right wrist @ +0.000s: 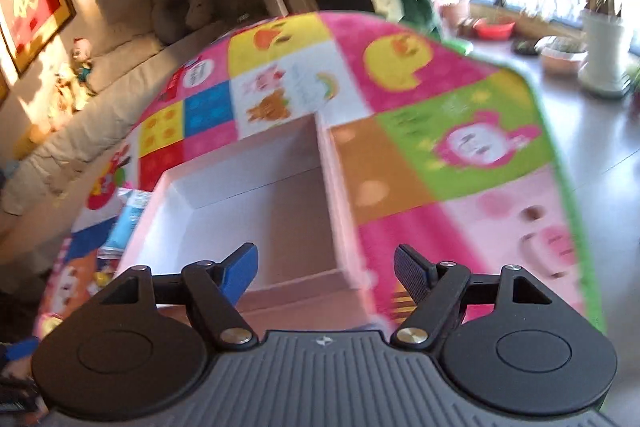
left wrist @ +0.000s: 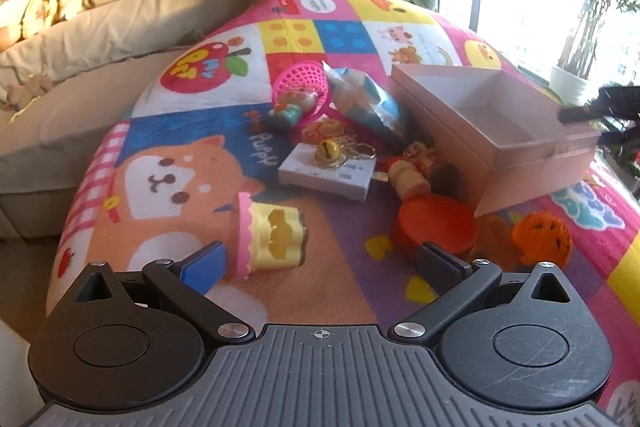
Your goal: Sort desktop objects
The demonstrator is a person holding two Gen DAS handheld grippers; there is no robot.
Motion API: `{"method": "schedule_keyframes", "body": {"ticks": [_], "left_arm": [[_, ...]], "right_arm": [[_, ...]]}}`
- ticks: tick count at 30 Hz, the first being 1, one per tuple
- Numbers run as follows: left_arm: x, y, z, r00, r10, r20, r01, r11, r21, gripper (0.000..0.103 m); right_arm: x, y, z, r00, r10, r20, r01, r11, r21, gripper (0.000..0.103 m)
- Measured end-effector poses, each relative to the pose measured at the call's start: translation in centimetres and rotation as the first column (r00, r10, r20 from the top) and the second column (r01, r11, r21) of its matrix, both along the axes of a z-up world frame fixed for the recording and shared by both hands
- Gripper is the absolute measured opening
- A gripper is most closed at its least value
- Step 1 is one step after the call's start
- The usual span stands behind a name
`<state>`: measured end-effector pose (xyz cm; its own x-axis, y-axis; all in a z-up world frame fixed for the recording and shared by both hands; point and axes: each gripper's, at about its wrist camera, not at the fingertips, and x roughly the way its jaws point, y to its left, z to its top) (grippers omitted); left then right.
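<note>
Toys are lying heaped on a colourful patchwork cartoon play mat (left wrist: 168, 131), just left of an open pale pink cardboard box (left wrist: 492, 115) with a white, bare interior. Nearest the left gripper (left wrist: 320, 263) a yellow and pink frilled toy cake (left wrist: 272, 235) is lying on its side, just beside the left blue fingertip pad (left wrist: 204, 267), though contact is unclear. A round orange-red lid (left wrist: 436, 223) is sitting near the other finger, and an orange perforated ball (left wrist: 542, 233) is lying to its right. Farther back a gold bell on a keyring (left wrist: 329, 151) is resting on a flat white box (left wrist: 328, 175), with a pink mesh basket (left wrist: 304, 83) behind. The mat is reading "puppy" in pink letters. The left jaws are standing wide, holding nothing. The right gripper (right wrist: 326, 267) is hovering over the box's near end, jaws spread wide and empty
</note>
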<state>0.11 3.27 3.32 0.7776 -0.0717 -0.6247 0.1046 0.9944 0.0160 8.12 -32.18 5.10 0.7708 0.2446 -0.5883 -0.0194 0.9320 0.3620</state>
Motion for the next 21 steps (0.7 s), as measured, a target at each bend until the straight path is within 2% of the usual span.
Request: {"method": "schedule_keyframes", "body": {"ticks": [3, 7, 10, 12, 15, 21], "left_arm": [[0.1, 0.3, -0.2, 1.000, 0.012, -0.005, -0.012, 1.000, -0.002, 0.103], [0.3, 0.7, -0.2, 0.999, 0.034, -0.001, -0.034, 0.999, -0.007, 0.103], [0.2, 0.5, 0.1, 1.000, 0.020, 0.005, -0.020, 1.000, -0.019, 0.103], [0.0, 0.0, 0.3, 1.000, -0.006, 0.017, 0.006, 1.000, -0.015, 0.103], [-0.3, -1.9, 0.8, 0.995, -0.087, 0.041, 0.087, 0.996, -0.003, 0.103], [0.2, -6.7, 0.3, 0.979, -0.201, 0.036, 0.199, 0.979, 0.041, 0.103]], "right_arm": [[1.0, 2.4, 0.4, 0.999, 0.017, 0.049, -0.014, 0.998, -0.060, 0.080], [2.2, 4.5, 0.5, 0.994, 0.091, 0.054, -0.090, 0.996, -0.017, 0.078], [0.2, 6.2, 1.4, 0.987, 0.084, 0.138, -0.068, 0.991, -0.114, 0.078], [-1.7, 7.2, 2.0, 0.975, 0.146, 0.167, -0.121, 0.981, -0.151, 0.079], [-3.6, 8.2, 2.0, 0.958, 0.250, 0.140, -0.226, 0.959, -0.170, 0.080], [-7.0, 9.1, 1.0, 0.946, 0.299, 0.123, -0.263, 0.933, -0.244, 0.080]]}}
